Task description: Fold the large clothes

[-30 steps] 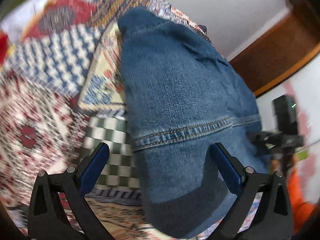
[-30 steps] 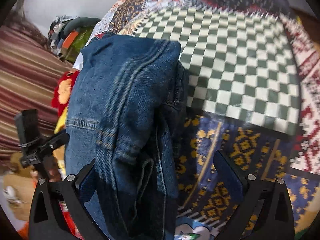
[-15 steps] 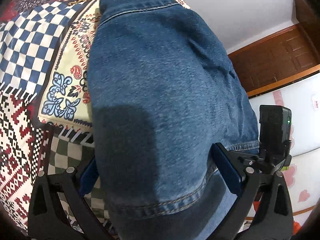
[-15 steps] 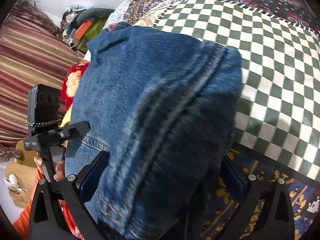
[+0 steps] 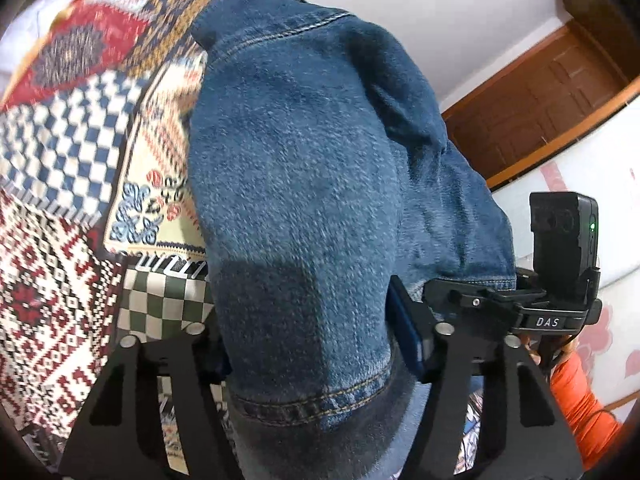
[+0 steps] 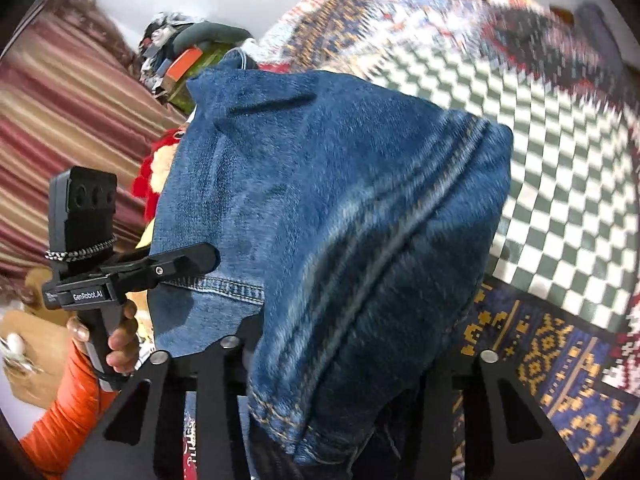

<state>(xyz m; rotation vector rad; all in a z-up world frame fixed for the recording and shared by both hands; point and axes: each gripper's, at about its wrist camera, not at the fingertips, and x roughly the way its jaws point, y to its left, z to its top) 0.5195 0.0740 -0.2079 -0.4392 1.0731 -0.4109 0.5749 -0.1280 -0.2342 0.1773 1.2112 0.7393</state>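
A pair of blue denim jeans [image 5: 304,184] hangs folded over both grippers above a patterned patchwork bedspread [image 5: 60,216]. My left gripper [image 5: 308,352] is shut on a thick fold of the jeans near the stitched hem. My right gripper [image 6: 348,364] is shut on another bunched fold of the same jeans [image 6: 328,208], whose double seam runs diagonally. The denim hides the fingertips of both grippers. The other gripper shows at the right edge of the left wrist view [image 5: 560,280] and at the left of the right wrist view [image 6: 92,264].
The bedspread's green checkered panel [image 6: 560,152] lies beyond the jeans. A brown wooden door [image 5: 532,92] and white wall stand at the back right. A striped curtain [image 6: 52,128] and a clutter pile [image 6: 180,52] are at the left. The person's orange sleeve [image 6: 64,412] is close.
Both grippers' jaws have closed in on the denim folds. The jeans have lifted and bunched further over the bedspread, and the two grippers stand close together.
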